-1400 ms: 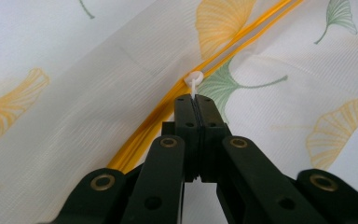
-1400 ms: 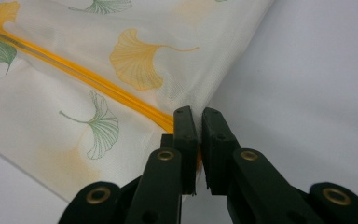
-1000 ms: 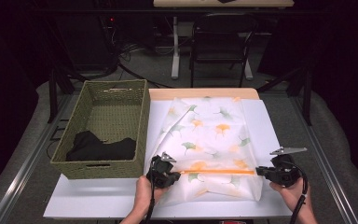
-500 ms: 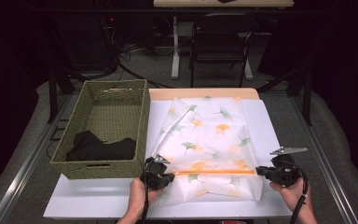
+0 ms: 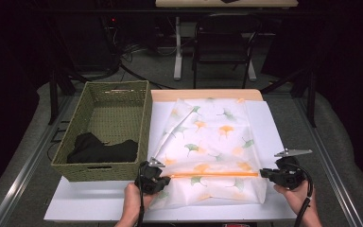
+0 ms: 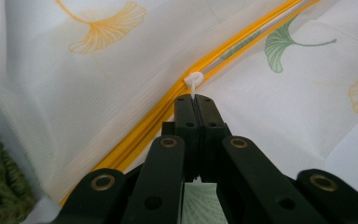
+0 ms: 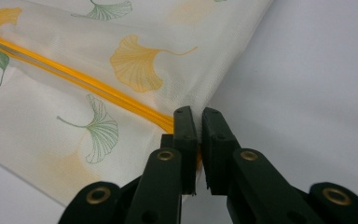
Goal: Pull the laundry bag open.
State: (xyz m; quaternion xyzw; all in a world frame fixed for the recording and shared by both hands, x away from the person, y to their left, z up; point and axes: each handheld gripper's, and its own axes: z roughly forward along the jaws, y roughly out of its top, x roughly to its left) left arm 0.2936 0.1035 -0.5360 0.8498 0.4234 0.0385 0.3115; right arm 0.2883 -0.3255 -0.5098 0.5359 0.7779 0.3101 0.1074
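Note:
A white mesh bag (image 5: 212, 137) printed with orange and green ginkgo leaves lies flat on the white board (image 5: 270, 124). An orange zipper (image 5: 212, 174) runs across its near part. My left gripper (image 5: 162, 180) is at the zipper's left end, shut on the small white zipper pull (image 6: 194, 81), with the jaws pressed together at the left gripper's tip (image 6: 196, 99). My right gripper (image 5: 264, 173) is at the bag's right edge. In the right gripper view, the right gripper (image 7: 199, 114) pinches the bag's edge (image 7: 223, 70) where the zipper (image 7: 74, 79) ends.
A green woven basket (image 5: 144, 127) stands left of the bag, close to my left hand, with a black garment (image 5: 99, 149) inside. A wooden strip (image 5: 203, 94) edges the board's far side. Bare white board lies right of the bag.
My left gripper has slid a little to the left along the zipper line, with the pull in its jaws. The right gripper has stayed in place.

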